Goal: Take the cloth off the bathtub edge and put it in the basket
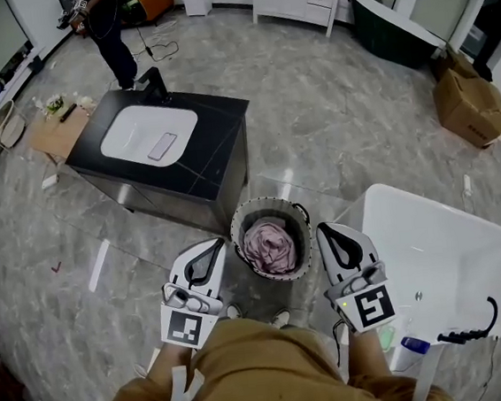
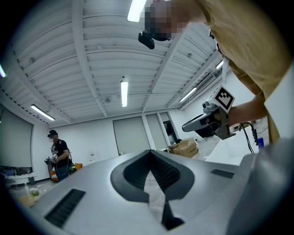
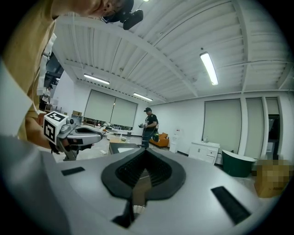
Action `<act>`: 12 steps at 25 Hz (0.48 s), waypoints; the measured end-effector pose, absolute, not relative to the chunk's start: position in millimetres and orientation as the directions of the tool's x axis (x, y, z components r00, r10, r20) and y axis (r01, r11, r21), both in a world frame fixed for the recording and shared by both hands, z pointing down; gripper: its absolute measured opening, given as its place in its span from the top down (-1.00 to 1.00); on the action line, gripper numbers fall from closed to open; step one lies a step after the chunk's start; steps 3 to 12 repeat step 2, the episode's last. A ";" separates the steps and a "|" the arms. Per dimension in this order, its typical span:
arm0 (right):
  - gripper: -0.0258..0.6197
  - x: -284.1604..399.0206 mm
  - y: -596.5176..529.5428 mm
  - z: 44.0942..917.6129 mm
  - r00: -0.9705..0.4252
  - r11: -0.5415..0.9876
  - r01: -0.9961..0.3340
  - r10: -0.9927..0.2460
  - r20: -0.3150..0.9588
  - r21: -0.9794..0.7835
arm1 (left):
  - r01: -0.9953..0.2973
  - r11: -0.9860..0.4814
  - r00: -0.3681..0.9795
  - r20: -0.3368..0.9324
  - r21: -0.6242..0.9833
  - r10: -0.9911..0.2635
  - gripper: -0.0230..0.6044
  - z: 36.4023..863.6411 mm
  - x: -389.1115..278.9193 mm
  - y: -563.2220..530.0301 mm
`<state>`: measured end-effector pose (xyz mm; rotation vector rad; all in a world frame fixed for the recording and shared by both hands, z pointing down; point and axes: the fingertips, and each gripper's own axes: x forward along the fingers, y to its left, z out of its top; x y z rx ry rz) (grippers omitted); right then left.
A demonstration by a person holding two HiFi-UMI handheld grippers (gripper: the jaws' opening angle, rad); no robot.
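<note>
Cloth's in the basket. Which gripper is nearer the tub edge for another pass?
Right: the right gripper is shut beside the tub rim; the left gripper is across the basket.

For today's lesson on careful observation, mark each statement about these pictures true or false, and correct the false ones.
1. The pink cloth lies in the basket. True.
2. In the head view, the basket stands between the left gripper and the right gripper. True.
3. The right gripper grips the cloth. False: its jaws are shut on nothing, and the cloth lies apart from it in the basket.
4. The white bathtub is on the person's left. False: it is on the right, beside the right gripper.
5. The left gripper's jaws are together with nothing between them. True.
</note>
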<state>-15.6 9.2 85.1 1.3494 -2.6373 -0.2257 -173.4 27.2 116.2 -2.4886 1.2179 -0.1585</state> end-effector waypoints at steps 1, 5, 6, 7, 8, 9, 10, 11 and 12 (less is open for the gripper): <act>0.90 -17.3 7.3 85.5 -0.578 0.582 -0.786 -0.811 0.085 0.210 | -0.743 -0.560 0.619 -0.057 -0.366 -0.784 0.91 116.7 -174.7 26.2; 0.91 -18.9 5.4 85.9 -0.581 0.585 -0.784 -0.809 0.087 0.209 | -0.745 -0.559 0.616 -0.055 -0.364 -0.786 0.91 117.1 -175.9 25.1; 0.91 -18.9 5.4 85.9 -0.581 0.585 -0.784 -0.809 0.087 0.209 | -0.745 -0.559 0.616 -0.055 -0.364 -0.786 0.91 117.1 -175.9 25.1; 0.91 -18.9 5.4 85.9 -0.581 0.585 -0.784 -0.809 0.087 0.209 | -0.745 -0.559 0.616 -0.055 -0.364 -0.786 0.91 117.1 -175.9 25.1; 0.91 -18.9 5.4 85.9 -0.581 0.585 -0.784 -0.809 0.087 0.209 | -0.745 -0.559 0.616 -0.055 -0.364 -0.786 0.91 117.1 -175.9 25.1; 0.91 -18.9 5.4 85.9 -0.581 0.585 -0.784 -0.809 0.087 0.209 | -0.745 -0.559 0.616 -0.055 -0.364 -0.786 0.91 117.1 -175.9 25.1; 0.91 -18.9 5.4 85.9 -0.581 0.585 -0.784 -0.809 0.087 0.209 | -0.745 -0.559 0.616 -0.055 -0.364 -0.786 0.91 117.1 -175.9 25.1; 0.91 -18.9 5.4 85.9 -0.581 0.585 -0.784 -0.809 0.087 0.209 | -0.745 -0.559 0.616 -0.055 -0.364 -0.786 0.91 117.1 -175.9 25.1; 0.91 -18.9 5.4 85.9 -0.581 0.585 -0.784 -0.809 0.087 0.209 | -0.745 -0.559 0.616 -0.055 -0.364 -0.786 0.91 117.1 -175.9 25.1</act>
